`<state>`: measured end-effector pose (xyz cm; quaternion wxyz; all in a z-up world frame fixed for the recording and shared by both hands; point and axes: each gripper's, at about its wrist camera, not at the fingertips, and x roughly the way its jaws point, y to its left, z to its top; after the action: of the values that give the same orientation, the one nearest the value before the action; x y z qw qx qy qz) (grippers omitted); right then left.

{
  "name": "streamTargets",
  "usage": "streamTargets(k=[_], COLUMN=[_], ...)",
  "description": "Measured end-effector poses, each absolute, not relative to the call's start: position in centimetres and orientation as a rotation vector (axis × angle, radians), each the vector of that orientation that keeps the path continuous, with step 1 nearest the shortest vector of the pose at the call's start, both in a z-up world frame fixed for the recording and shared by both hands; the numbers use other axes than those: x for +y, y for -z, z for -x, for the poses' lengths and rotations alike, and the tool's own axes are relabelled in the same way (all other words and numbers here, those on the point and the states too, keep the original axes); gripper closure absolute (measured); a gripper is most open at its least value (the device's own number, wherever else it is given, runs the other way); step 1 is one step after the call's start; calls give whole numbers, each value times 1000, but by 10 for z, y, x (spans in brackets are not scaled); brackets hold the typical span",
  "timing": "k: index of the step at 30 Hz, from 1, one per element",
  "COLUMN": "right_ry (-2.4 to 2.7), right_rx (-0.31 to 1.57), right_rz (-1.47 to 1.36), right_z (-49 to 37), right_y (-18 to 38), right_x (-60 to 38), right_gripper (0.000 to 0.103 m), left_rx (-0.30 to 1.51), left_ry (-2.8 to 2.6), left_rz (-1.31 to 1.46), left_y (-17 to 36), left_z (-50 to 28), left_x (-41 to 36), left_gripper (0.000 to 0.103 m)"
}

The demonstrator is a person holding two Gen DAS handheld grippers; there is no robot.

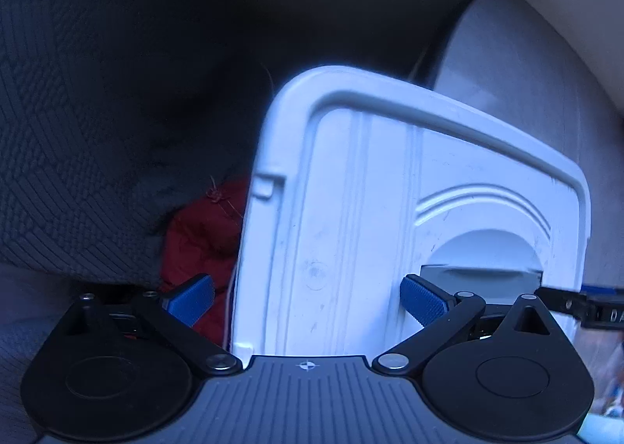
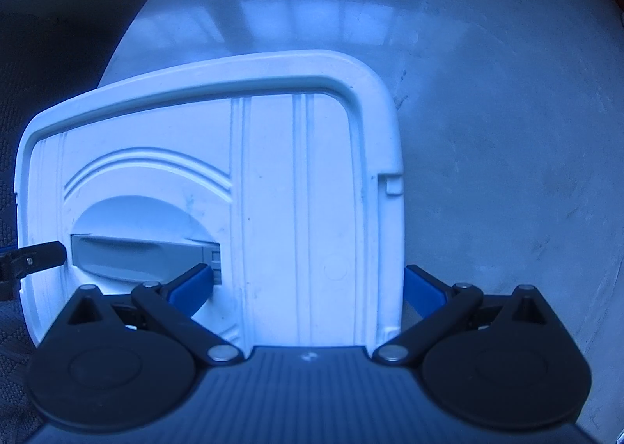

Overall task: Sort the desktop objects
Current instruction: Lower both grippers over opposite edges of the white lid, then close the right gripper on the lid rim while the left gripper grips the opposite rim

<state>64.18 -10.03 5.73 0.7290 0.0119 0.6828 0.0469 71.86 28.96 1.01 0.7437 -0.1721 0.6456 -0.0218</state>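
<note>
A white plastic box lid [image 1: 351, 190] with a grey recessed handle [image 1: 479, 272] fills both views; in the right wrist view the lid [image 2: 273, 171] lies on a pale round table [image 2: 507, 132]. My left gripper [image 1: 307, 299] is open and straddles the lid's left part: one blue pad [image 1: 191, 299] is off its edge, the other [image 1: 423, 301] is by the handle recess. My right gripper [image 2: 308, 284] is open too, one pad [image 2: 195, 282] at the end of the handle [image 2: 144, 256] and the other [image 2: 423, 288] just outside the lid's right edge.
Dark woven fabric [image 1: 58, 132] rises to the left of the lid, with a red cloth [image 1: 202, 233] tucked beside it. The other gripper's black finger [image 2: 35, 258] shows at the left edge. The table's bare surface extends to the right.
</note>
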Motion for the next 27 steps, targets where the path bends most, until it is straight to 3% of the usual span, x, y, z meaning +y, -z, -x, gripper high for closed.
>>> streamTargets(k=[12, 25, 27], right_ry=[-131, -195, -244], right_rx=[1461, 1499, 1495], right_rz=[-16, -181, -213], right_z=[-636, -657, -653], right_y=[-79, -45, -41], right_x=[-87, -131, -128], right_gripper=[0, 0, 0], left_rx=[1357, 1332, 1330], left_ry=[157, 231, 244], left_rz=[421, 492, 511], left_y=[-7, 3, 23], left_z=[-720, -728, -727], left_x=[304, 315, 329], left_gripper=[0, 0, 0])
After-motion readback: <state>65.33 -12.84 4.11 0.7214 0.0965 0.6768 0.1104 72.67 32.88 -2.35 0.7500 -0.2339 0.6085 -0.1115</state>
